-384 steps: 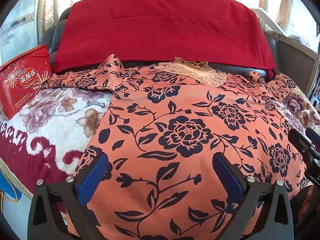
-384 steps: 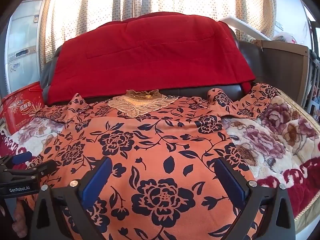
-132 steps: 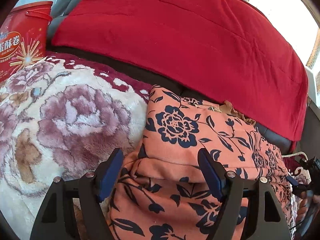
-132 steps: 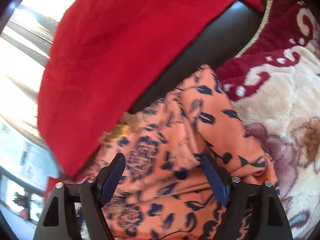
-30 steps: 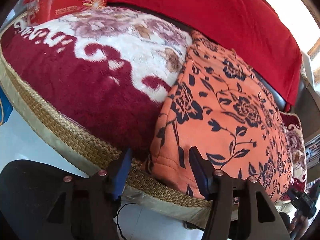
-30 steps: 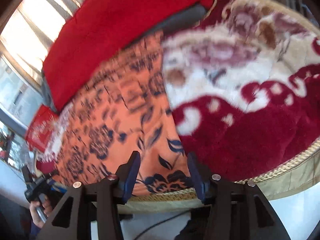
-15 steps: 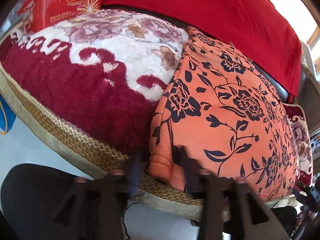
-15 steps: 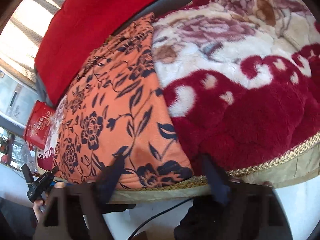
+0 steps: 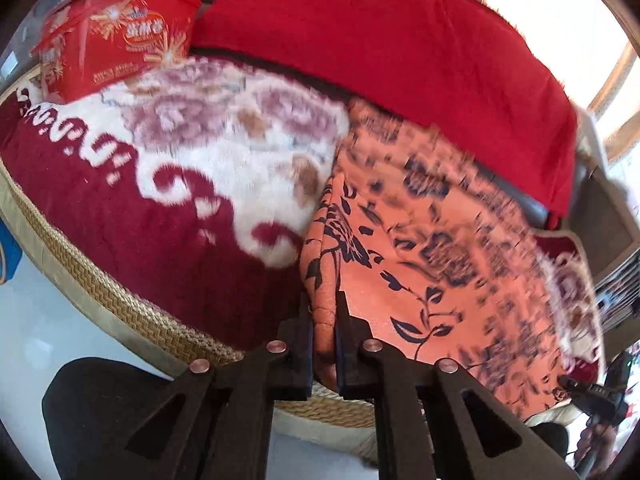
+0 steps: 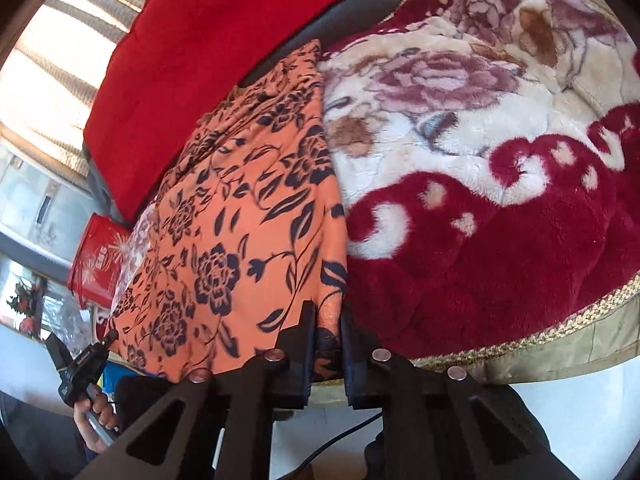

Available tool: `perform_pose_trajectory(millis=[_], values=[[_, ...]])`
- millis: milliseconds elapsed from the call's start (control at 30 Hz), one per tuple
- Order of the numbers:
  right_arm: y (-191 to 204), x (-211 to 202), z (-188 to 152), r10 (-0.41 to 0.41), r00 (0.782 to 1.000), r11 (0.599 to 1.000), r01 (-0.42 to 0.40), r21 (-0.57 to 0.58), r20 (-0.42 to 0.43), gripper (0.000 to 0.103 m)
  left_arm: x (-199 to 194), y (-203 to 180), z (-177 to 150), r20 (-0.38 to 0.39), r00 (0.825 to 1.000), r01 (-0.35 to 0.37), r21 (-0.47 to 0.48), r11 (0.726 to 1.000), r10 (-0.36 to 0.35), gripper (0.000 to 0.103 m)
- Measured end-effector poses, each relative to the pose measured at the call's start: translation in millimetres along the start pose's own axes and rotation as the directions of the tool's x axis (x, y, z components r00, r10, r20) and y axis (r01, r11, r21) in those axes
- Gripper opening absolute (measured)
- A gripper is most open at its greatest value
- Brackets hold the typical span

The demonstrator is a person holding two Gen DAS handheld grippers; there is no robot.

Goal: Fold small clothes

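Observation:
An orange garment with dark blue flowers lies folded lengthwise into a long strip on a plush blanket. My left gripper is at its near left corner, jaws closing, and the pads pinch the thick hem between them. In the right wrist view the same garment runs away from me. My right gripper is closing the same way on the near right corner. Each view shows the other gripper at the far corner: the left gripper with a hand under it, and the right gripper.
The plush floral blanket covers a sofa seat with a woven gold trim at the front edge. A red blanket drapes the backrest. A red gift tin stands at the seat's left end. White floor lies below.
Both grippers stood open around the garment's near corners; now both have shut on the hem. The left one has risen a little with its corner.

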State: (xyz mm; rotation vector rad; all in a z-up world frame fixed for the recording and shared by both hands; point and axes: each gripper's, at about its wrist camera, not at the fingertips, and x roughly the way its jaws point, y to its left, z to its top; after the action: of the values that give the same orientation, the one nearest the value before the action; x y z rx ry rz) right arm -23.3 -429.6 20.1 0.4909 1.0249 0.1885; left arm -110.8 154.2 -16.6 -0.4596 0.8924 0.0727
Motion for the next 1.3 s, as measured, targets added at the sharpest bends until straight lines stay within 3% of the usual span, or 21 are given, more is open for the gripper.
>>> perform_pose_trajectory(millis=[133, 200, 267, 333, 400, 467, 600, 700, 767, 833, 900, 933, 967, 1000, 1033, 1167, 1300], values=[[-15.4, 24.1, -2.8, 0.045, 0.997, 0.997, -0.04, 0.072, -0.069, 0.012, 31.1, 3.9, -8.2, -0.116, 0.992, -0.057, -0.011, 0.998, 0.055, 0.008], [-16.3, 18.9, -0.7, 0.096, 0.994, 0.991, -0.089, 0.1, -0.061, 0.012, 19.8, -0.6, -2.6, -0.09, 0.995, -0.037, -0.015, 0.999, 0.036, 0.008], [-11.4, 5.0, 2.1, 0.154, 0.988, 0.981, -0.15, 0.123, -0.019, 0.01, -1.2, -7.8, 6.7, -0.011, 1.0, -0.003, 0.003, 1.0, 0.003, 0.008], [-1.9, -9.3, 10.6, 0.192, 0.981, 0.976, -0.194, 0.101, 0.023, 0.01, -5.8, -15.2, 9.6, 0.024, 1.0, -0.018, 0.047, 0.999, 0.017, 0.008], [-4.6, -5.8, 14.3, 0.181, 0.983, 0.978, -0.182, 0.1, 0.023, 0.01, 12.7, -10.6, 8.1, -0.033, 0.999, -0.04, 0.047, 0.998, 0.042, 0.008], [-19.9, 16.7, 11.1, 0.169, 0.985, 0.975, -0.162, 0.153, -0.03, 0.01, 37.6, -1.2, 4.4, -0.127, 0.989, -0.075, -0.002, 0.997, 0.074, 0.008], [-32.2, 23.4, 5.8, 0.205, 0.979, 0.957, -0.197, 0.211, -0.014, 0.01, 34.6, -0.1, 6.7, -0.091, 0.995, -0.05, -0.003, 0.999, 0.05, 0.008], [-31.7, 17.5, 12.3, 0.137, 0.99, 0.977, -0.133, 0.167, -0.011, 0.023, 38.7, 1.3, 5.5, -0.11, 0.993, -0.05, -0.004, 0.999, 0.049, 0.009], [-33.0, 14.8, 14.8, 0.139, 0.99, 0.979, -0.132, 0.157, -0.033, 0.076, 40.2, 1.0, 7.3, -0.109, 0.993, -0.046, -0.013, 0.999, 0.044, 0.009], [-27.6, 12.5, 15.2, 0.166, 0.985, 0.978, -0.159, 0.138, -0.039, 0.08, 41.7, -0.6, 4.4, -0.105, 0.993, -0.046, -0.017, 0.999, 0.044, 0.009], [-14.0, 19.4, 12.7, 0.129, 0.987, 0.99, -0.123, 0.069, -0.093, 0.078, 41.7, 0.8, 3.6, -0.105, 0.994, -0.044, -0.022, 0.999, 0.041, 0.009], [-10.4, 25.3, 8.7, 0.119, 0.986, 0.992, -0.112, 0.063, -0.116, 0.071, 42.3, 0.4, 4.0, -0.105, 0.994, -0.044, -0.022, 0.999, 0.041, 0.009], [-9.9, 32.7, 5.2, 0.114, 0.983, 0.992, -0.104, 0.071, -0.144, 0.051, 42.5, 0.4, 3.9, -0.104, 0.994, -0.043, -0.022, 0.999, 0.041, 0.009], [-10.4, 39.5, 1.1, 0.082, 0.984, 0.995, -0.071, 0.07, -0.159, 0.039, 39.9, 2.7, 2.8, -0.104, 0.994, -0.042, -0.022, 0.999, 0.04, 0.009], [-9.8, 40.0, -1.0, 0.055, 0.986, 0.997, -0.047, 0.058, -0.156, 0.01, 38.9, 2.6, 2.9, -0.104, 0.994, -0.041, -0.019, 0.999, 0.039, 0.009], [-2.9, 28.1, -1.4, 0.07, 0.989, 0.996, -0.063, 0.06, -0.127, 0.007, 21.8, -0.7, 7.1, -0.048, 0.999, -0.014, -0.011, 1.0, 0.013, 0.008], [-5.0, 13.8, 1.7, 0.172, 0.984, 0.976, -0.163, 0.143, -0.053, 0.007, 12.3, -1.9, 9.0, -0.016, 1.0, -0.005, -0.008, 1.0, 0.005, 0.008]])
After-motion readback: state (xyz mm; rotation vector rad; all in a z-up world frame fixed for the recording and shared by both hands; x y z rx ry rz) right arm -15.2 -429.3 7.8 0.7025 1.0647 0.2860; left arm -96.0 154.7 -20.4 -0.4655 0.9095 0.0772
